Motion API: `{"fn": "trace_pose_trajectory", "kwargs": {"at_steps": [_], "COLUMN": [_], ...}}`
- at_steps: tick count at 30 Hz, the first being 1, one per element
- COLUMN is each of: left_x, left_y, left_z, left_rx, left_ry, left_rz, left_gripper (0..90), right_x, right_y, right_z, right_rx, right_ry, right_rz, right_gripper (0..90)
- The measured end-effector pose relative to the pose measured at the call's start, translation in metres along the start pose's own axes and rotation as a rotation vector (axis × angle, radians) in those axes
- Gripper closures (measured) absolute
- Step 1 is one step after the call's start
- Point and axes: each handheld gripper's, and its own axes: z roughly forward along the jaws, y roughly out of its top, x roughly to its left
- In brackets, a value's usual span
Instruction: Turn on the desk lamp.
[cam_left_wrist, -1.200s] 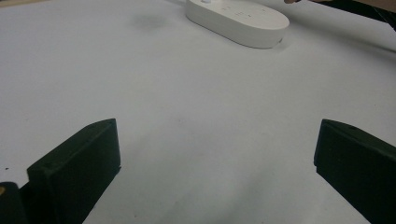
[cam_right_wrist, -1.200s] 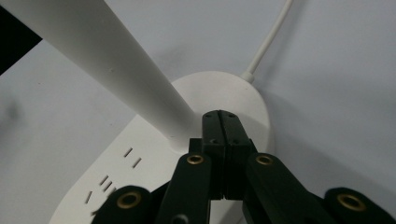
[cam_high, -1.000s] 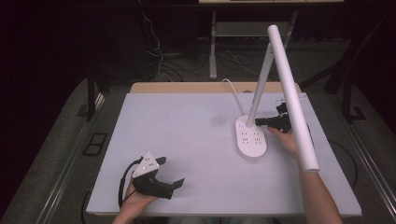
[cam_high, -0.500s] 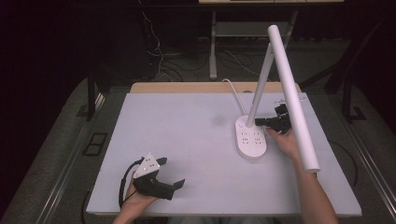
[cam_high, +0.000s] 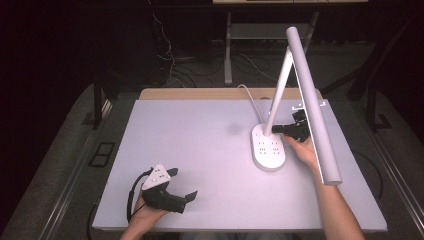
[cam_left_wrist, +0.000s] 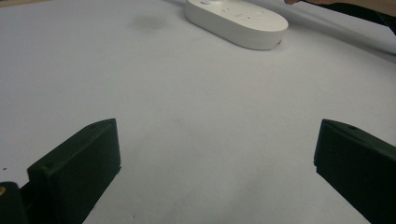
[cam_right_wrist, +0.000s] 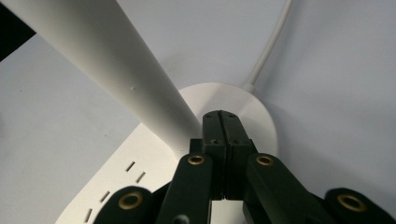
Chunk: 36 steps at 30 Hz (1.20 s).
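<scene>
Working at the desk lamp, standing toward the far right of the tabletop (cam_high: 200, 130), with its oval lamp base (cam_high: 270, 150) (cam_left_wrist: 238, 18) lying flat and the cable (cam_high: 250, 97) (cam_right_wrist: 271, 42) trailing off the far end. Holding the right tool (cam_high: 274, 129) (cam_right_wrist: 222, 114) clenched on nothing, jaws pressed together, and pointing its tip at the far end of the base, just beside the foot of the stem (cam_high: 277, 95) (cam_right_wrist: 102, 60). Judging this as a poke at a switch on the base; not managing to tell whether the tip is touching the surface yet. Resting the left tool (cam_high: 182, 185) (cam_left_wrist: 217, 135) near the front left of the tabletop, released, jaws wide with nothing between them, well apart from the lamp.

Risking a slip here: coming in so close to the stem foot, possibly glancing off the slanted stem instead of landing on the flat of the base. Risking a shove as well: pushing sideways rather than down, probably sliding the base across the smooth tabletop or rocking the lamp, with the long lamp head (cam_high: 312, 100) overhanging toward the person and adding leverage. Reaching with the forearm right under that head, so possibly knocking it on lifting away. Bracing nothing with the left tool, lying too far off to catch a tilt.
</scene>
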Motion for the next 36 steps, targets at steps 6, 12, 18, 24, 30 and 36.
{"fn": "trace_pose_trajectory", "kwargs": {"at_steps": [6, 12, 18, 24, 30, 36], "left_x": [0.000, -0.001, -0.002, -0.003, -0.003, -0.003], "left_y": [0.000, 0.001, 0.001, 0.001, 0.002, 0.002], "left_z": [0.000, 0.000, 0.000, 0.000, 0.000, 0.000], "left_rx": [-0.001, -0.002, -0.008, -0.016, -0.016, -0.014], "left_ry": [-0.004, -0.006, -0.014, -0.018, -0.018, -0.019], "left_rz": [0.004, 0.005, 0.005, 0.005, 0.009, 0.010], "left_gripper": [0.0, 0.0, 0.0, 0.0, 0.0, 0.0], "right_x": [-0.001, 0.002, 0.013, 0.025, 0.039, 0.050], "right_y": [0.002, 0.002, 0.003, 0.001, -0.003, -0.010], "right_z": [-0.016, -0.028, -0.044, -0.054, -0.066, -0.076], "right_rx": [-0.005, 0.001, 0.002, -0.007, -0.006, -0.009], "right_ry": [-0.020, -0.035, -0.043, -0.045, -0.038, -0.023], "right_rz": [-0.001, 0.005, -0.018, -0.037, -0.052, -0.055], "right_gripper": [89.7, 89.6, 89.7, 89.6, 89.5, 86.4]}}
